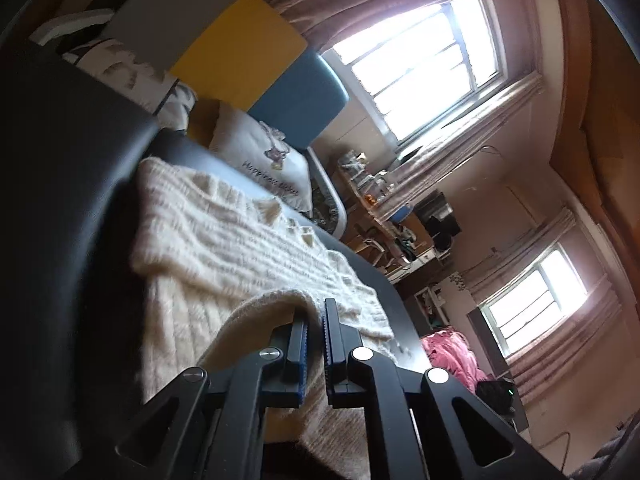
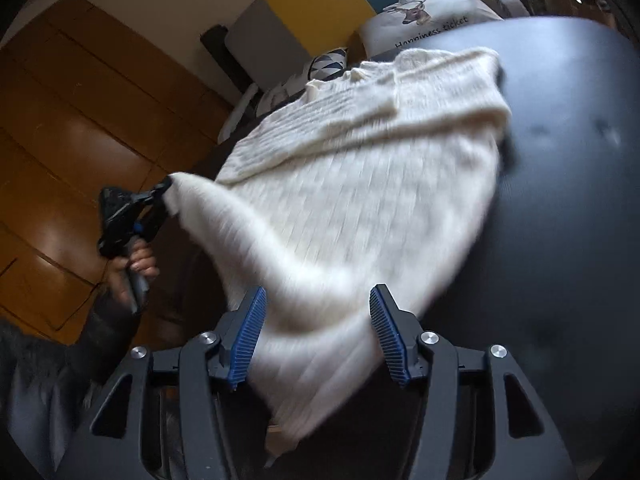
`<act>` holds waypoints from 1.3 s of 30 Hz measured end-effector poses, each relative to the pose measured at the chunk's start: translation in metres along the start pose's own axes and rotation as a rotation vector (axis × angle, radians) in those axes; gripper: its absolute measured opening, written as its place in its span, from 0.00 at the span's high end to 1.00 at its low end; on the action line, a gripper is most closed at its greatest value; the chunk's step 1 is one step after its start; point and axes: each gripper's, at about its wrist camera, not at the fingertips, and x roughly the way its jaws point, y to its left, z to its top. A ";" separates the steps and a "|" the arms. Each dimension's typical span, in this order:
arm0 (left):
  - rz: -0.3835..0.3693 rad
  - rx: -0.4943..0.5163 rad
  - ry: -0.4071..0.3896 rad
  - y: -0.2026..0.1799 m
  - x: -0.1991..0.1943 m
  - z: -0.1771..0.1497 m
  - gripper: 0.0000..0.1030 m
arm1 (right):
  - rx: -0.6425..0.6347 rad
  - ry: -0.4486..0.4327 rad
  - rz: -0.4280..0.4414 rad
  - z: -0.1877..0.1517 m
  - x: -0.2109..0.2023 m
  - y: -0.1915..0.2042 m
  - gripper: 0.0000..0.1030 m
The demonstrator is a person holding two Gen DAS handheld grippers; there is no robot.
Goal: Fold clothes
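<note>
A: Status, left gripper [image 1: 315, 322]?

B: Jaws clamped on the hem of the cream sweater [image 2: 360, 184], which lies on the dark table [image 2: 568, 200]. Only the right view shows the hand [image 2: 138, 264] gripping it.

A: Right gripper [image 2: 318, 304]?

B: Jaws wide, astride the hem. Pillow [image 2: 432, 16] text: "Happiness ticket".

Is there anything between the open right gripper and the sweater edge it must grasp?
Nothing visible. The right gripper is open with the sweater edge lying between its fingers. The left gripper already pinches another edge.
</note>
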 end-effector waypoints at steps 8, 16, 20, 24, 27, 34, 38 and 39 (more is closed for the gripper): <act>0.047 -0.007 0.024 -0.002 -0.005 -0.016 0.95 | 0.104 -0.052 0.025 -0.043 0.003 -0.016 0.21; 0.069 0.003 0.035 -0.009 -0.016 -0.025 0.95 | 0.111 -0.101 -0.025 -0.039 0.033 -0.011 0.21; 0.062 -0.004 0.042 -0.008 -0.018 -0.026 0.95 | 0.055 -0.091 -0.048 -0.040 0.037 -0.003 0.21; 0.057 -0.008 0.047 -0.008 -0.019 -0.029 0.95 | -0.007 -0.045 -0.073 -0.044 0.042 0.006 0.43; 0.054 -0.017 0.047 -0.006 -0.020 -0.030 0.95 | -0.040 -0.034 -0.121 -0.046 0.048 0.013 0.49; 0.063 -0.014 0.052 -0.006 -0.020 -0.032 0.95 | 0.035 -0.003 -0.079 -0.041 0.053 0.007 0.45; 0.069 -0.017 0.053 -0.006 -0.021 -0.033 0.95 | -0.010 -0.021 -0.075 -0.045 0.055 0.016 0.24; 0.072 -0.016 0.054 -0.006 -0.022 -0.033 0.95 | -0.033 -0.027 -0.074 -0.047 0.055 0.020 0.20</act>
